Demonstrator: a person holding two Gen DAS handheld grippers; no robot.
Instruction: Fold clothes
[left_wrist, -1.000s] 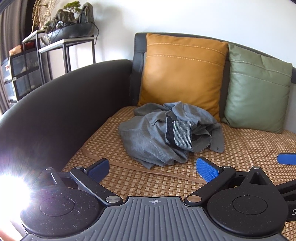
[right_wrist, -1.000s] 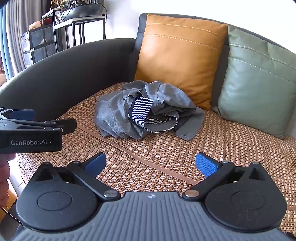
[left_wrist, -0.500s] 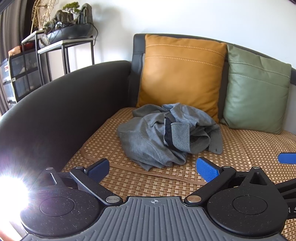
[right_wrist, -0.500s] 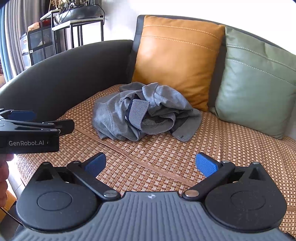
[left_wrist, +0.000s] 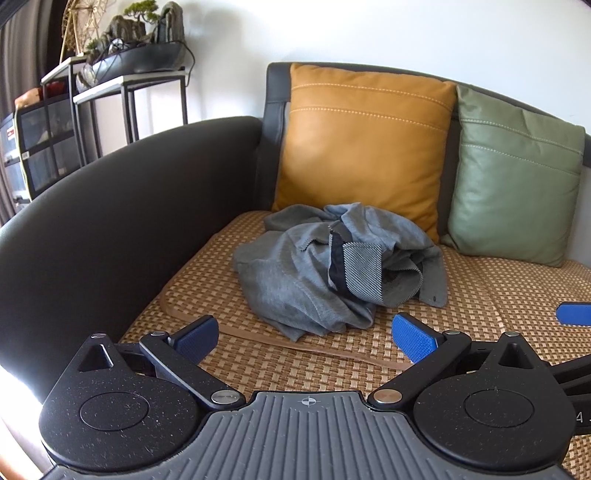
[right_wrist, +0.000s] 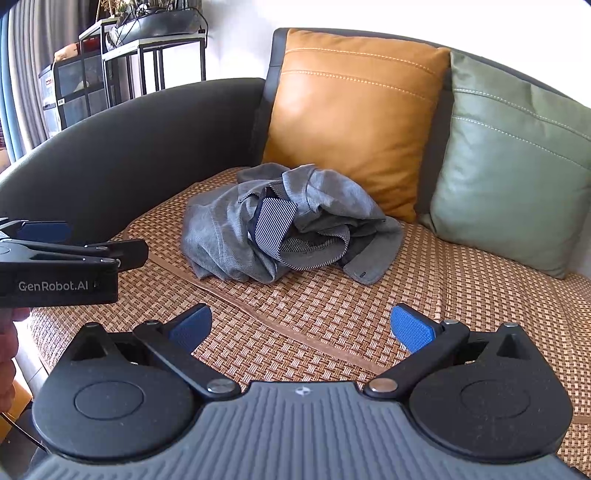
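A crumpled grey garment (left_wrist: 332, 266) with a striped inner lining lies in a heap on the woven seat mat (left_wrist: 480, 295) of a sofa, in front of the mustard cushion. My left gripper (left_wrist: 305, 334) hovers open over the mat, short of the heap, with nothing between its blue pads. In the right wrist view the same garment (right_wrist: 288, 236) lies ahead and slightly left. My right gripper (right_wrist: 301, 325) is open too, empty, apart from the cloth. The left gripper's body shows from the side at the left edge of that view.
A mustard cushion (left_wrist: 362, 147) and a green cushion (left_wrist: 513, 177) lean on the sofa back. The dark curved armrest (left_wrist: 129, 206) walls the left side. Beyond it stand a metal shelf with a planter (left_wrist: 136, 62) and storage drawers (left_wrist: 33, 147). A hand (right_wrist: 7, 350) shows at lower left.
Both grippers have drifted slightly; the garment sits a little higher and further off in both views. Jaws stayed open, nothing was taken hold of.
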